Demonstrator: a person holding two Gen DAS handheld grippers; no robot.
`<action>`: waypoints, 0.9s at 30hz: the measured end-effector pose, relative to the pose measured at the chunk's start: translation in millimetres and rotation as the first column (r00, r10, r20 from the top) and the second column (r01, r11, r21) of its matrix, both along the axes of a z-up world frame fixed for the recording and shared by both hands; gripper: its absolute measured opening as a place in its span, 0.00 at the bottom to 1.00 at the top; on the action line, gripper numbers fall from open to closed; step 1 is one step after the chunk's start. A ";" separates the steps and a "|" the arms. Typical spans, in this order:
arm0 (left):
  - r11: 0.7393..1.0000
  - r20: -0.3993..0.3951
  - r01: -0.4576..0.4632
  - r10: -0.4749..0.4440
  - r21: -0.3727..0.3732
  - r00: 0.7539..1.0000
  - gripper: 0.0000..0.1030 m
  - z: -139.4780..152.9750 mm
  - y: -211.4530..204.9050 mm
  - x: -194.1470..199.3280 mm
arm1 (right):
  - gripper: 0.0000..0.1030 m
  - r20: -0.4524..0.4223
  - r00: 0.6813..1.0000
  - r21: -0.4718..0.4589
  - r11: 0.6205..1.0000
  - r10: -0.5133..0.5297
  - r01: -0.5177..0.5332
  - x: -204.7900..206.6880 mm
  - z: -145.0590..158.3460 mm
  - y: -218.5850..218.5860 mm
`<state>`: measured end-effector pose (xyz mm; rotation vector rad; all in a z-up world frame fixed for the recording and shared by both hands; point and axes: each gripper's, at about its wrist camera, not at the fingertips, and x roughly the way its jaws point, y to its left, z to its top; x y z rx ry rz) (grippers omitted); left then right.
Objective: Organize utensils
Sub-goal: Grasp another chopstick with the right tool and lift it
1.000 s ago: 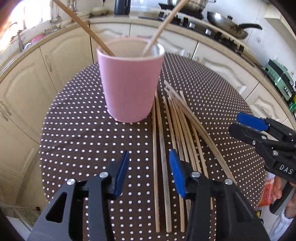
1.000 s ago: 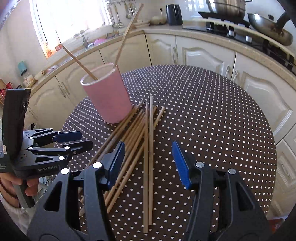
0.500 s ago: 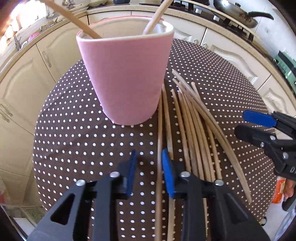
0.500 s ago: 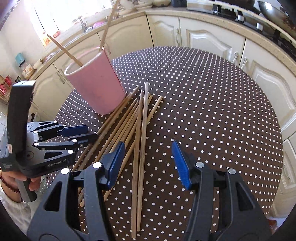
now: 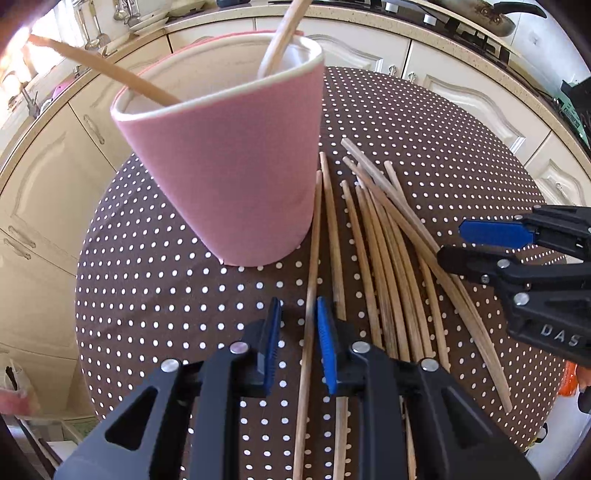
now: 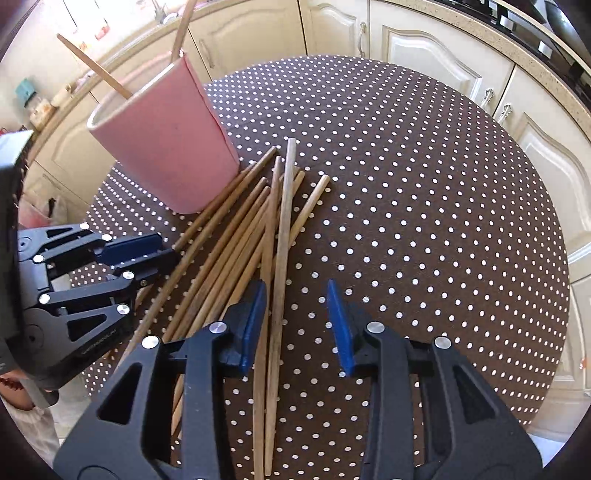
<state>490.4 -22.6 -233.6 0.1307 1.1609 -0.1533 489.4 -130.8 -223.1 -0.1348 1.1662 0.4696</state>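
Note:
A pink cup (image 5: 236, 173) stands on the brown polka-dot table (image 5: 147, 295) with two wooden chopsticks in it; it also shows in the right wrist view (image 6: 166, 147). Several loose chopsticks (image 5: 384, 258) lie beside the cup, also in the right wrist view (image 6: 236, 236). My left gripper (image 5: 298, 332) is low over the table, its jaws narrowed around the leftmost chopstick (image 5: 312, 266) with a small gap left. My right gripper (image 6: 295, 321) is open, straddling the rightmost long chopstick (image 6: 284, 229).
Cream kitchen cabinets (image 6: 424, 40) and a countertop with a stove and pan (image 5: 498, 14) curve behind the table. The right half of the table (image 6: 424, 206) is bare cloth. The table edge is close behind both grippers.
My left gripper has moved forward and down toward the cup and its jaws have narrowed around the leftmost chopstick. My right gripper has lowered over the pile and narrowed slightly.

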 end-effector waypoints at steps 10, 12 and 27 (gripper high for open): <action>1.000 -0.045 0.003 -0.002 0.013 0.999 0.20 0.0 -7.4 25.6 | 0.17 -0.026 0.999 -0.095 0.994 0.047 -0.050 18.6 -8.5 24.9; 1.000 -0.039 0.014 -0.014 -0.007 0.999 0.06 0.1 -9.8 27.5 | 0.09 -0.020 0.999 -0.088 0.995 0.046 -0.048 21.2 -9.7 26.3; 0.999 0.077 0.015 -0.012 -0.031 0.997 0.05 8.1 -15.6 8.6 | 0.06 0.052 0.999 0.050 0.999 0.001 -0.004 -19.0 11.1 -9.2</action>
